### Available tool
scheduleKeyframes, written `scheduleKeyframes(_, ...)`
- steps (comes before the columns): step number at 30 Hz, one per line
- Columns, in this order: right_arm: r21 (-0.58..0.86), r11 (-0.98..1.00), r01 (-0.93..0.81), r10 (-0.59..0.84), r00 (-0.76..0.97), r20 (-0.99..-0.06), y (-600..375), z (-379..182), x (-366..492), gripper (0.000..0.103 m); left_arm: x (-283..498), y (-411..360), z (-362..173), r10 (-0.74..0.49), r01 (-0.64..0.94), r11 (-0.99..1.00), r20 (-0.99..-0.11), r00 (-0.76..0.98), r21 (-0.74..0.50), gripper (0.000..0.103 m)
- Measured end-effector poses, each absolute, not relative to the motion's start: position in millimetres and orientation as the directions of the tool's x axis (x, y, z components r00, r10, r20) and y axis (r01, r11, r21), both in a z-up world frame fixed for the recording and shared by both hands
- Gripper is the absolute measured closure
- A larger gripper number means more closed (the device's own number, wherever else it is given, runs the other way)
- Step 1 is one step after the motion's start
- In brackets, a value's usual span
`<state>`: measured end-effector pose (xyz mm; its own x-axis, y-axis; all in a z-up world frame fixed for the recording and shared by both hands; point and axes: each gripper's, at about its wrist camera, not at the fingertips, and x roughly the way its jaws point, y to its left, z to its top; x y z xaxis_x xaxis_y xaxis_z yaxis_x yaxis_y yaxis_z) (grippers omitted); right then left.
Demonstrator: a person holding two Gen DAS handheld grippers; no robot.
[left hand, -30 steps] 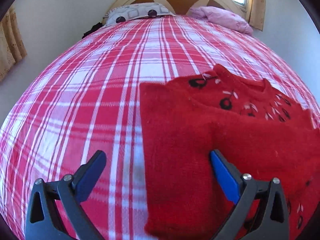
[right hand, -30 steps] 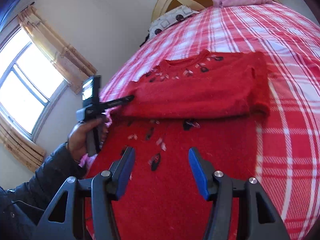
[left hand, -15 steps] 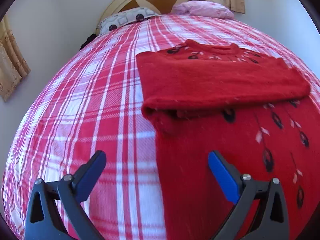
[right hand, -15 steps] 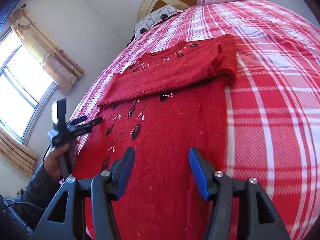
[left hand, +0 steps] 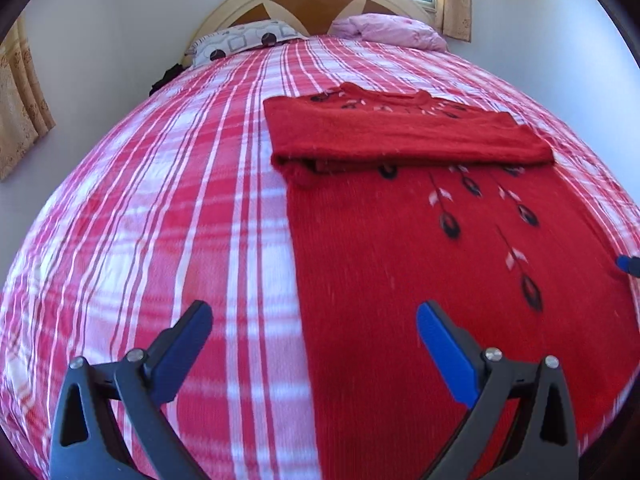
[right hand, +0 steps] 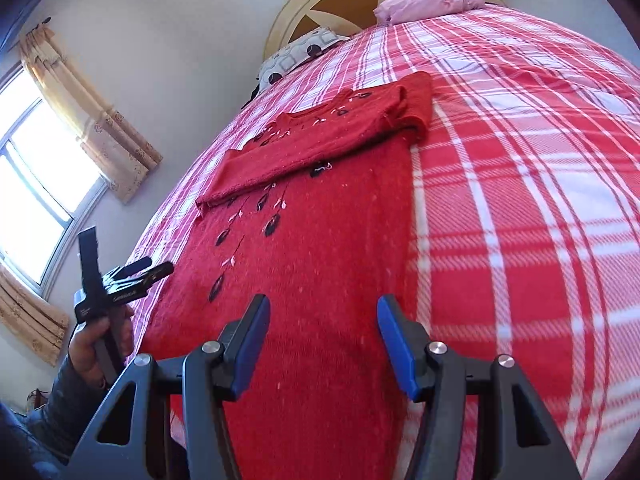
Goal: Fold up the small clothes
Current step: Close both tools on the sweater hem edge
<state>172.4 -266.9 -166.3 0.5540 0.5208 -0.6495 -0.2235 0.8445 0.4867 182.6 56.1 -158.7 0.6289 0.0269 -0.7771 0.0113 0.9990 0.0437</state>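
A red sweater (left hand: 420,264) with black leaf embroidery lies flat on the plaid bed, its sleeves folded across the chest as a band (left hand: 400,136). My left gripper (left hand: 316,328) is open and empty, above the sweater's lower left edge. My right gripper (right hand: 320,320) is open and empty, above the sweater's (right hand: 312,248) lower right part. The left gripper also shows in the right wrist view (right hand: 156,266), held in a hand beyond the sweater's left edge. A blue fingertip (left hand: 628,262) of the right gripper shows at the right edge of the left wrist view.
The bed has a red and white plaid cover (left hand: 160,220). A patterned pillow (left hand: 244,40) and a pink pillow (left hand: 392,30) lie at the wooden headboard (left hand: 312,0). Curtained windows (right hand: 48,168) stand by the left wall.
Both grippers have pulled back from the folded sleeves toward the sweater's hem, open and empty. The sweater has stayed in place.
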Motion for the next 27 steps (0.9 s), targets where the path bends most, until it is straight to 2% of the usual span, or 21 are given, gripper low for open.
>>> scheduleKeyframes(11,0.46,0.862,-0.213,0.497,0.537,-0.682,-267,-172,122,0.046,104,69,-174,-0.062,0.028,0.998,-0.802,0.594,-0.056,0.0)
scheduleKeyframes(15,0.457,0.868,-0.193,0.482,0.546,-0.685,-271,-172,106,0.046,90,68,-178,-0.15,0.05,0.988,-0.806,0.573,-0.148,0.007)
scheduleKeyframes(19,0.427,0.888,-0.169,0.444,0.552,-0.706,-276,-172,89,0.046,80,61,-178,-0.162,0.071,0.986,-0.797,0.582,-0.149,0.013)
scheduleKeyframes(24,0.437,0.885,-0.159,0.45,0.534,-0.716,-282,-180,69,0.046,71,51,-178,-0.161,0.102,0.987,-0.796,0.584,-0.125,0.027)
scheduleKeyframes(27,0.467,0.868,-0.17,0.482,0.514,-0.709,-280,-181,63,0.046,66,52,-176,-0.194,0.107,0.981,-0.795,0.575,-0.161,0.028)
